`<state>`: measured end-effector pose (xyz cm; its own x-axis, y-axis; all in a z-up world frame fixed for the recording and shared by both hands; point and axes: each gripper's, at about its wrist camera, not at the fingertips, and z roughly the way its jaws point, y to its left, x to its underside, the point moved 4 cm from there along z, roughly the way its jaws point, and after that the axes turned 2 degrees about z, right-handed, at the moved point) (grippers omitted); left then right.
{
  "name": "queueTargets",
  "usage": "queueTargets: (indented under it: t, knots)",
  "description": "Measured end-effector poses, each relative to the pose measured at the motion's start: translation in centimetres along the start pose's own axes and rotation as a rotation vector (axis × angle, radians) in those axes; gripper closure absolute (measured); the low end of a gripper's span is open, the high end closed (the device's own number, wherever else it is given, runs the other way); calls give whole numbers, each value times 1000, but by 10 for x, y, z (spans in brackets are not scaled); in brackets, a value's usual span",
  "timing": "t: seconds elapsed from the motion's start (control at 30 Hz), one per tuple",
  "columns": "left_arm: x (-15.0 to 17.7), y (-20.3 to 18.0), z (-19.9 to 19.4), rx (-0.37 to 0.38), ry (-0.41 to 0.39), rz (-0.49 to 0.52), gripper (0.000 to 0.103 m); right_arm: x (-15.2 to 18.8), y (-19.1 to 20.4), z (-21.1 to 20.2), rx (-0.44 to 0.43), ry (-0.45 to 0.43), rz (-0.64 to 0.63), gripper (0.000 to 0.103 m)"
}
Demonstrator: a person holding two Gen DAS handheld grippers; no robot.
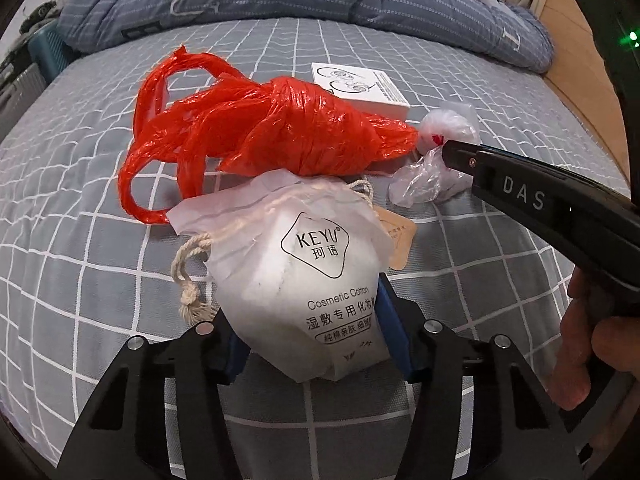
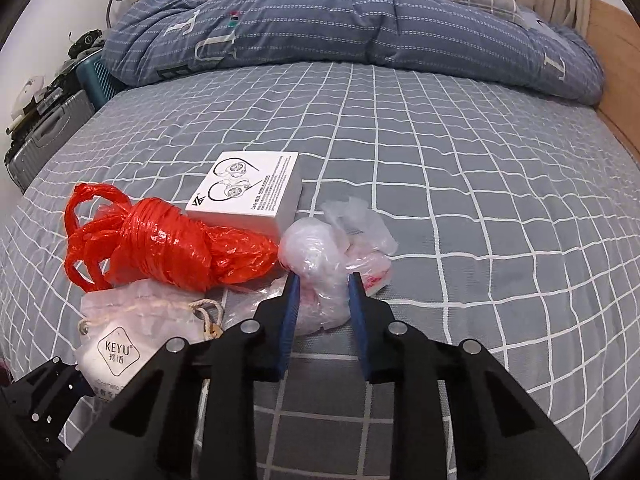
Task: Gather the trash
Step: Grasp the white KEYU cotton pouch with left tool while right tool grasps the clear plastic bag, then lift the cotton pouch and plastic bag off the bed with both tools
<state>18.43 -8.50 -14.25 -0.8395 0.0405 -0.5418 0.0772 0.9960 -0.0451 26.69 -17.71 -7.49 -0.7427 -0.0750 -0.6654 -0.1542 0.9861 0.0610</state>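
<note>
A white drawstring bag of cosmetic cotton [image 1: 316,264] lies on the grey checked bed sheet [image 1: 80,200]; my left gripper [image 1: 308,320] is shut on its lower end, blue pads pressing both sides. Behind it lie a knotted red plastic bag [image 1: 280,128] and a white earphone box [image 1: 360,84]. In the right wrist view my right gripper [image 2: 324,280] is shut on a crumpled clear plastic bag [image 2: 320,248], right of the red plastic bag [image 2: 168,248] and in front of the white earphone box [image 2: 248,188]. The cotton bag [image 2: 116,348] and left gripper [image 2: 40,392] show at lower left.
A folded blue quilt [image 2: 320,28] lies across the far end of the bed. A wooden bed frame [image 2: 616,80] runs along the right side. Suitcases [image 2: 48,136] stand off the left edge. A person's hand [image 1: 592,340] holds the right gripper's handle.
</note>
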Motion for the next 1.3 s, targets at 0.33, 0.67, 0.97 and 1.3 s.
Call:
queueTargets:
  t: [0.33,0.67,0.97,1.3]
  knots:
    - [-5,-1,-8,-6,-18,5,50,-5,-3,-14,24,-25,6,79]
    - [-6,2,-36,-2,-54,11,50,-10,-5,-44,58,-59,-5,79]
    - [-2,5,-65,21,-83,11,50,0,-5,-71,93,-85,-34,79]
    - [12,11,-91,19,-112,0,50,24,-4,-108,96,-105,-27,79]
